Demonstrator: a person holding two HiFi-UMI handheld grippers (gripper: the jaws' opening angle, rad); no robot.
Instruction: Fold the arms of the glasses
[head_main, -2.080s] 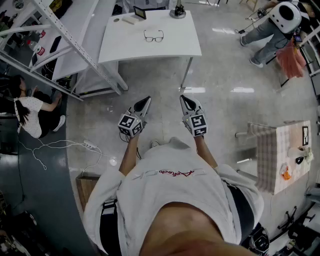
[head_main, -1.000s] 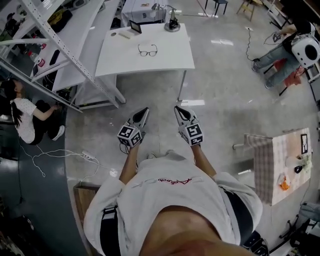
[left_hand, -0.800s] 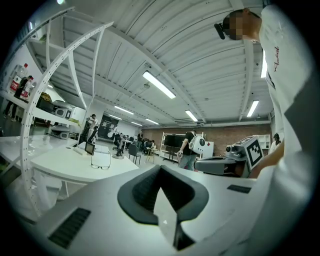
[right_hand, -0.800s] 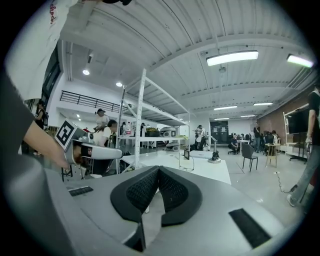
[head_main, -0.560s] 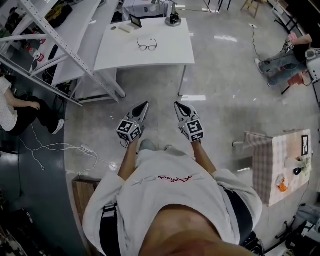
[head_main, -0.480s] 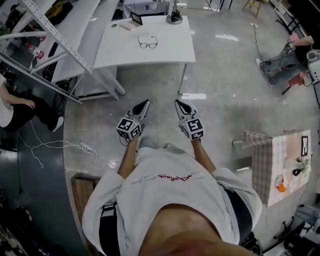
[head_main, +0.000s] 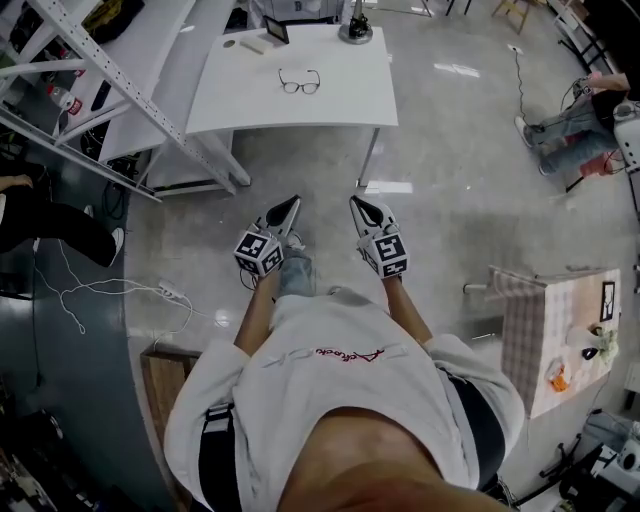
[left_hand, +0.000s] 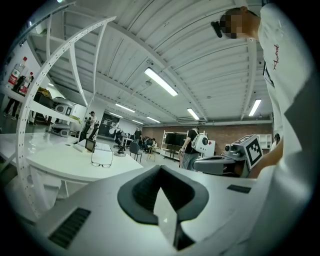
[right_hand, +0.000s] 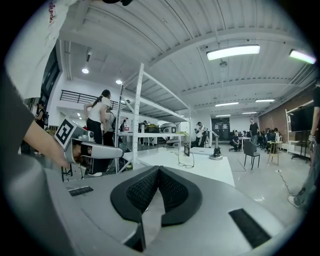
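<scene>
Black-rimmed clear-lens glasses (head_main: 299, 82) lying near middle of white rectangular table (head_main: 350, 100), grey left gripper (head_main: 291, 202) and grey right gripper (head_main: 356, 203) side by side, well short of table, both pairs of jaws pressed together, gripping nothing

A white rectangular tabletop (head_main: 340, 90) stands at the upper middle of the head view on a glossy grey floor (head_main: 450, 150), with a slim leg (head_main: 369, 158) showing under its lower right corner. The glasses (head_main: 299, 82) lie near its middle with their arms unfolded, apart from everything else on it. Along its far edge, at the very top of the frame, stand a small dark-framed screen (head_main: 278, 30) and a round-based dark object (head_main: 355, 30), and left of the screen lie a flat pale strip (head_main: 255, 45) and a small round piece (head_main: 231, 43).
</scene>
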